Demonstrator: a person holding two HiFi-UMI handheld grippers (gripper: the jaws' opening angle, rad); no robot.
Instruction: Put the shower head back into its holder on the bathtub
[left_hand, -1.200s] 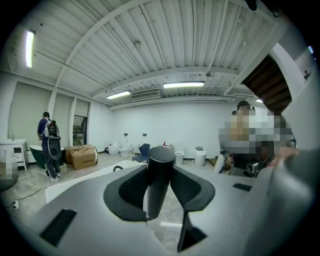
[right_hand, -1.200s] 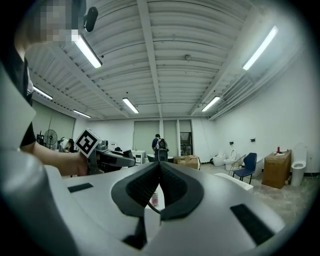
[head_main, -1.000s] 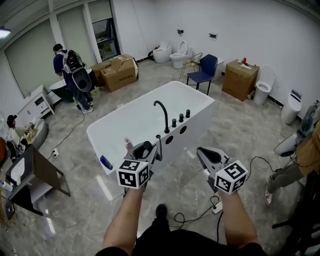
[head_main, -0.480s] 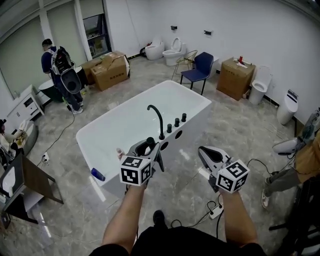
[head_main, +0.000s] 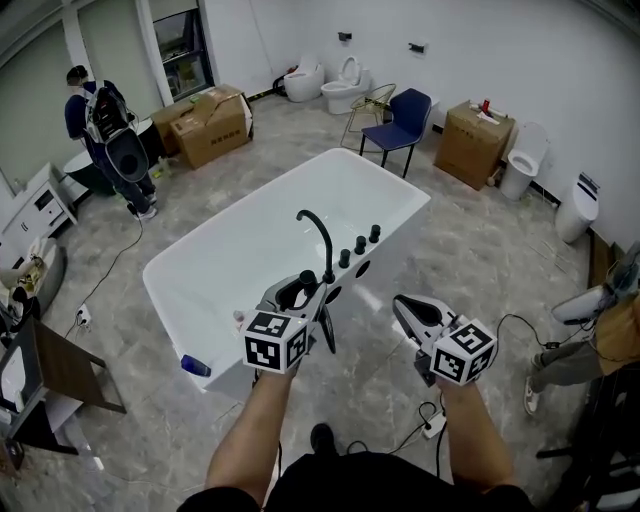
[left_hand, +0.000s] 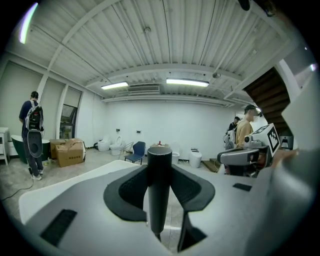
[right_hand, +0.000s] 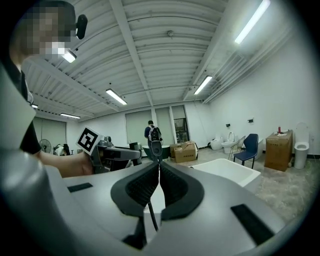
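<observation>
1. Compared with a second earlier, both grippers had been carried nearer to the bathtub (head_main: 400, 190). The left gripper (head_main: 303, 295) was now seen against the near rim, just near of the black faucet (head_main: 318, 232).
2. The person with the backpack (head_main: 108, 140) had shifted towards the far left edge of the head view.
3. The shower head (left_hand: 159, 190) had remained in the left gripper, whose fingers (left_hand: 192, 187) were closed on its black handle. It was held upright between them.
4. It was thus kept at the near side of the bathtub, left of the three black knobs (head_main: 360, 245). The holder could not be made out.
5. The right gripper (head_main: 415, 306) was held over the floor, right of the left gripper and apart from the bathtub. Its fingers (right_hand: 142, 187) were closed together, with nothing seen gripped.
6. A blue bottle (head_main: 196, 366) was seen lying at the near left corner of the bathtub.
7. A cardboard box (head_main: 212, 125) with raised flaps stood at the far left; its contents could not be seen.
8. A second box (head_main: 476, 135) stood at the far right, with a red item (head_main: 486, 104) on top.
</observation>
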